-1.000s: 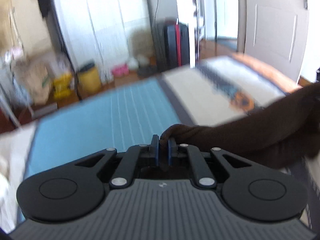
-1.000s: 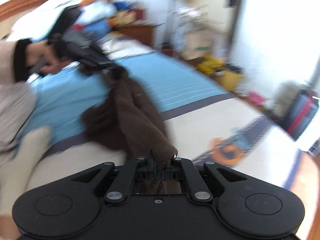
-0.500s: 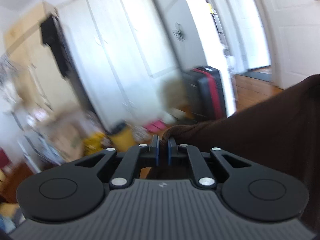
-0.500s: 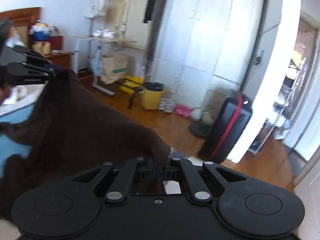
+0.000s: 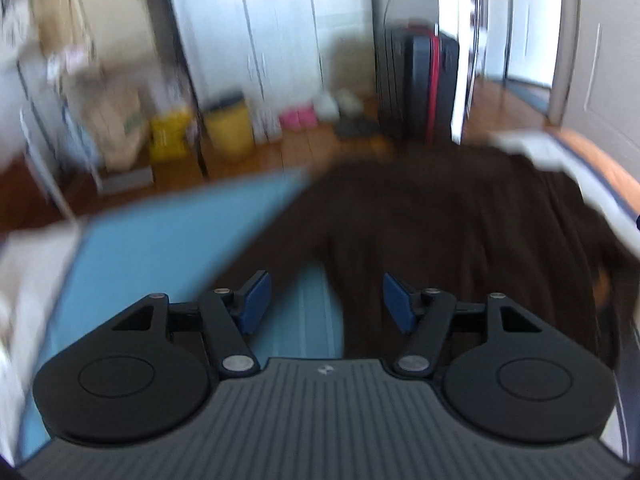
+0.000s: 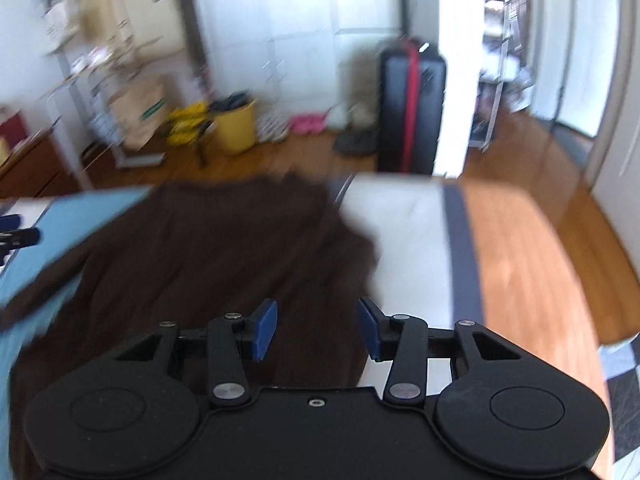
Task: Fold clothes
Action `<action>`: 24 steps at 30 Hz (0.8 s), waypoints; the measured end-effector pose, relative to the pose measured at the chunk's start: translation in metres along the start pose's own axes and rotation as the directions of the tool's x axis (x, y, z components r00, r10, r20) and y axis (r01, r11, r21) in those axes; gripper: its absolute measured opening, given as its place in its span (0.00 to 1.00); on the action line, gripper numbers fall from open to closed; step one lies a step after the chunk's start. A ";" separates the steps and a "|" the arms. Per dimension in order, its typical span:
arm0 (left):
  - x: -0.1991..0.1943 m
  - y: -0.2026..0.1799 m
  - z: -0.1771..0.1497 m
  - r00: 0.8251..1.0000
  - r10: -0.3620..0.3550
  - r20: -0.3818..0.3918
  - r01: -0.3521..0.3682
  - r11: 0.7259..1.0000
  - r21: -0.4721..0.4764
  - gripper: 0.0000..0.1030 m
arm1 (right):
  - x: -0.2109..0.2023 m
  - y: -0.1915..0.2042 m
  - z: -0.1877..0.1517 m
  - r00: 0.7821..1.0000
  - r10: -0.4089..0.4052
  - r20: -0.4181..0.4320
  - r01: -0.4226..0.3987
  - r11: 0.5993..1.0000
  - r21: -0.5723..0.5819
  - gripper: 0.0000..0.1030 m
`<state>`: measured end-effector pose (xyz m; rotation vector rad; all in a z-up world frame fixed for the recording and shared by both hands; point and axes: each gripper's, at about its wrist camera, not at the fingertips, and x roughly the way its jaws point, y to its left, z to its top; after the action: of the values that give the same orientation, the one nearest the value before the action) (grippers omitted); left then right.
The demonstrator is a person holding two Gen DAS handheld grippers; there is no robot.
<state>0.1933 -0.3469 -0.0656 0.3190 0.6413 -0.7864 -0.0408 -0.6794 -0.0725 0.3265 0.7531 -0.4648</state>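
A dark brown garment [image 5: 440, 232] lies spread out on the bed, over the blue sheet [image 5: 160, 248] and the white cover [image 6: 404, 232]. It also shows in the right wrist view [image 6: 208, 260]. My left gripper [image 5: 324, 300] is open and empty, just above the garment's near left edge. My right gripper [image 6: 316, 326] is open and empty above the garment's near right part. The tip of the left gripper [image 6: 18, 234] shows at the left edge of the right wrist view. Both views are blurred.
The bed's wooden footboard [image 6: 520, 264] runs along the right. Beyond the bed, on the wooden floor, stand a black suitcase with a red stripe [image 6: 412, 108], a yellow bin [image 6: 236, 124], paper bags [image 5: 116, 128] and white wardrobes [image 5: 280, 40].
Both grippers held the brown garment up in the air and have let it go. It now lies spread on the bed, and both sets of jaws have opened.
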 end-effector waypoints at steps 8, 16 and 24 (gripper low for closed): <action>-0.048 0.045 -0.126 0.991 -0.069 -0.117 0.038 0.967 -0.250 0.61 | -0.044 0.033 -0.074 0.981 0.162 -0.103 -0.161 0.987 0.019 0.51; -0.059 0.051 -0.138 0.983 -0.163 -0.080 0.122 0.921 -0.370 0.61 | -0.053 0.119 -0.077 0.983 0.186 0.001 -0.178 0.941 -0.289 0.60; -0.043 0.034 -0.139 0.983 -0.145 -0.115 0.105 0.947 -0.304 0.61 | 0.011 0.170 -0.095 0.996 0.085 -0.038 -0.093 0.881 -0.464 0.61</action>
<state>0.1378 -0.2320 -0.1436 0.0564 0.9035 -0.7809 -0.0011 -0.4960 -0.1258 -0.0871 0.8368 -0.1815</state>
